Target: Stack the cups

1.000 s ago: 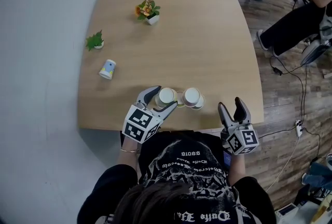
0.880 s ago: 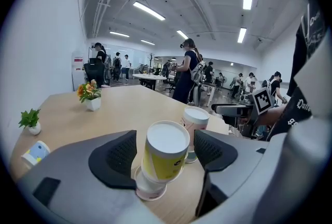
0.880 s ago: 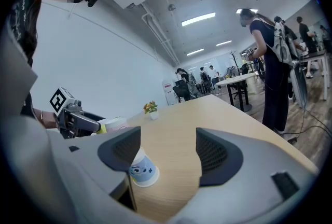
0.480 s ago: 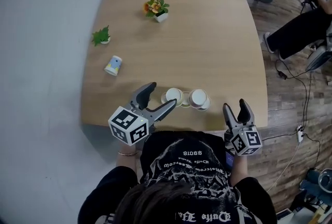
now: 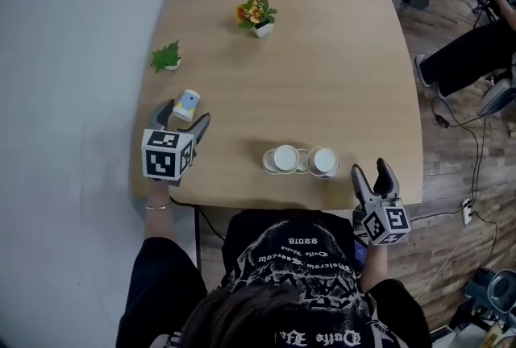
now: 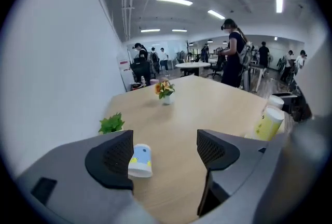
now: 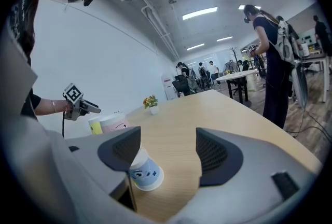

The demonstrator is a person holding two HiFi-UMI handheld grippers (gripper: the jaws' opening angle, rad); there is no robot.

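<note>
A white-and-blue cup (image 5: pixel 189 101) (image 6: pixel 140 161) lies on its side near the table's left edge. My left gripper (image 5: pixel 185 114) (image 6: pixel 163 154) is open around it. The jaws have just been opening, and the cup sits by the left pad with no pad pressing it. Near the front edge, a yellow cup (image 5: pixel 285 159) (image 6: pixel 268 123) and a blue-printed cup (image 5: pixel 324 161) (image 7: pixel 145 172) stand rim down, close together. A pink cup (image 7: pixel 115 123) shows beside the yellow one. My right gripper (image 5: pixel 372 171) (image 7: pixel 168 151) is open and empty, just short of the blue-printed cup.
A small green plant (image 5: pixel 166 56) and a flower pot (image 5: pixel 257 15) stand on the far left part of the wooden table (image 5: pixel 339 80). The left edge is close to the lying cup. A seated person (image 5: pixel 476 48) is off to the right, and others stand behind.
My left gripper has left the cups at the front edge and swung left to the lying cup, with its jaws wider than before. The right gripper has stayed put.
</note>
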